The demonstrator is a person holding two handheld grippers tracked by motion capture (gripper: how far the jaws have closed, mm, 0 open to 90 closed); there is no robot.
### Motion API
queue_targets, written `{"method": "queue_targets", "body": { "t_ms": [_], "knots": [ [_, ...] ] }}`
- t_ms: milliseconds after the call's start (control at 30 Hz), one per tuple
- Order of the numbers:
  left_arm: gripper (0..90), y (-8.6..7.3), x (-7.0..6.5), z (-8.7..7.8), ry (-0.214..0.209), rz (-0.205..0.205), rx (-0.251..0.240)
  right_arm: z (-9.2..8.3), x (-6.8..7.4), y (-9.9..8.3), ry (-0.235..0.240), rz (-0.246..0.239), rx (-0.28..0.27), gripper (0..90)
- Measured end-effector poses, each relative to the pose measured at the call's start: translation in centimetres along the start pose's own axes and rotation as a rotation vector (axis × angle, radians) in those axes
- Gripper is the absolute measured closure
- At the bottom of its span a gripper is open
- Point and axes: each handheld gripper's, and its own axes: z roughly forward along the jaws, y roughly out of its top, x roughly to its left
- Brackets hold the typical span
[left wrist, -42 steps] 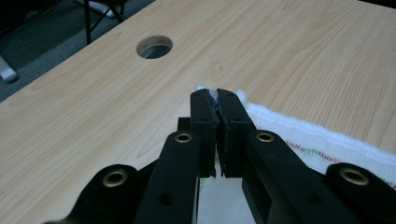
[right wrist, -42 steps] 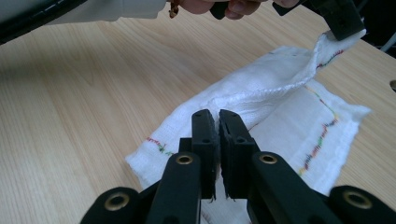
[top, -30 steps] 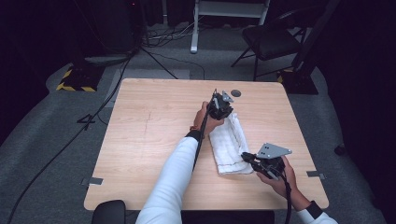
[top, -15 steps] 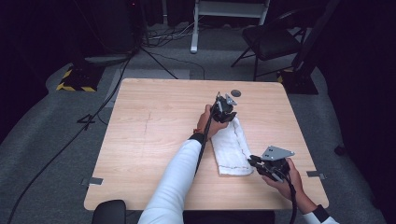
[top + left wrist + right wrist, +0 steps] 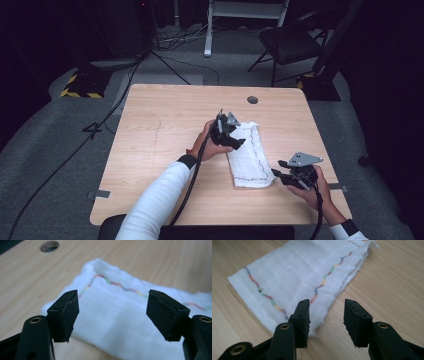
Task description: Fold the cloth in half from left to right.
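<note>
A folded white cloth (image 5: 248,157) with a multicoloured zigzag stitch lies flat on the wooden table (image 5: 165,125), right of centre. My left gripper (image 5: 235,141) hovers at the cloth's left edge near its far end, jaws wide apart and holding nothing. In the left gripper view the cloth (image 5: 130,322) lies just beyond the open gripper (image 5: 112,315). My right gripper (image 5: 276,174) sits at the cloth's near right corner, open. In the right gripper view that gripper (image 5: 326,315) straddles the corner of the cloth (image 5: 297,272) without pinching it.
A round cable hole (image 5: 252,99) is cut in the table near its far edge, also seen as a hole (image 5: 49,246) in the left gripper view. A black chair (image 5: 290,42) and floor cables (image 5: 100,125) lie beyond the table. Bare wood spreads to the left.
The cloth now lies flatter and straighter on the table. My left gripper moved back toward me off the far end; the right gripper has let go and sits just off the near corner.
</note>
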Motion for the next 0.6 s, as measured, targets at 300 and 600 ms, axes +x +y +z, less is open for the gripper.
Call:
{"method": "queue_targets", "body": {
  "t_ms": [300,600],
  "knots": [
    [25.6,-4.0,-4.3,-0.4,-0.099,0.06,0.067,1.2,-1.4,-1.0,0.048,0.019,0.046,49.6],
    [29.3,-5.7,-6.1,0.4,-0.101,0.126,0.127,2.5,-1.1,-1.5,0.1,-0.01,0.095,52.5]
  ]
}}
